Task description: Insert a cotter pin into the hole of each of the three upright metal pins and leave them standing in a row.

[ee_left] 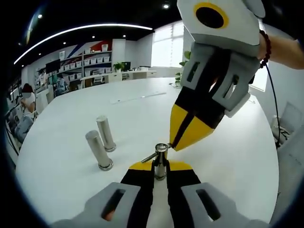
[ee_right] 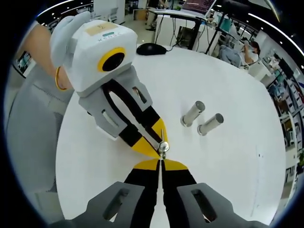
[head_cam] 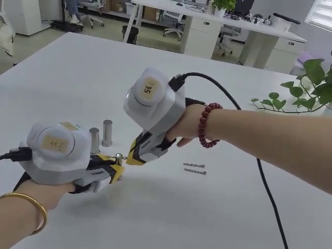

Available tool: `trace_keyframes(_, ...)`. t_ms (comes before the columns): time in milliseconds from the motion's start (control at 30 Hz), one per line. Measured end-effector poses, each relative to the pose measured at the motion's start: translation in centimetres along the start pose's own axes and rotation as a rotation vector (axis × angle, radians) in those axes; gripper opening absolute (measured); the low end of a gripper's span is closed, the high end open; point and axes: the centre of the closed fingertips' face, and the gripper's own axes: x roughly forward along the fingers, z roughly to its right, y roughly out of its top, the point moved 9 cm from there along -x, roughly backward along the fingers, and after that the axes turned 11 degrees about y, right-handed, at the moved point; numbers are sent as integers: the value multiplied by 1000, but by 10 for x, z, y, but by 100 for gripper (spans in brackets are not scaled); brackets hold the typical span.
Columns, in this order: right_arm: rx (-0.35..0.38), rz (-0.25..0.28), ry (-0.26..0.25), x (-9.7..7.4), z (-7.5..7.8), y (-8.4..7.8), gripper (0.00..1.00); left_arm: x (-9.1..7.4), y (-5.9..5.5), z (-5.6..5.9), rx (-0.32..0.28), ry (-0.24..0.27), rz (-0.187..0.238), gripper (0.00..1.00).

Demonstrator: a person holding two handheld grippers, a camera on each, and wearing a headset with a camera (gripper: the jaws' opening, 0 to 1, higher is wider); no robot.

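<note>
My left gripper [ee_left: 160,167] is shut on a short metal pin [ee_left: 160,161] and holds it upright just above the white table. A thin cotter pin [ee_left: 150,156] passes through the hole at its top and sticks out to the left. My right gripper [ee_right: 161,162] is shut on the cotter pin's other end, with its yellow tips against the pin's head [ee_right: 163,147]. In the head view the left gripper [head_cam: 118,165] and the right gripper [head_cam: 132,157] meet tip to tip. Two more metal pins [head_cam: 95,140] [head_cam: 107,132] stand upright just behind them.
Two loose cotter pins [head_cam: 194,165] [head_cam: 195,171] lie on the table [head_cam: 218,207] to the right of the grippers. A black cable [head_cam: 267,187] trails from the right gripper across the table. A potted plant [head_cam: 306,88] stands at the far right edge.
</note>
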Motion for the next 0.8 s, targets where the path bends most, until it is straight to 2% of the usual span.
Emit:
trace_keyframes(267, 16, 3, 1, 1, -1, 1, 3, 0, 0, 0, -3, -5, -2, 8)
trace_keyframes(367, 31, 6, 0, 1, -1, 0, 5, 1, -4, 1, -7, -5, -24, 8)
trace_keyframes(567, 50, 3, -2, 0, -1, -3, 8, 1, -7, 0, -10, 8, -42, 17)
trace_keyframes(700, 71, 25, -7, -4, 4, -4, 11, 0, -6, -1, -17, 9, -42, 21)
trace_keyframes(800, 109, 71, -14, -9, 8, -2, 14, -3, -5, -2, -9, 13, -37, 25)
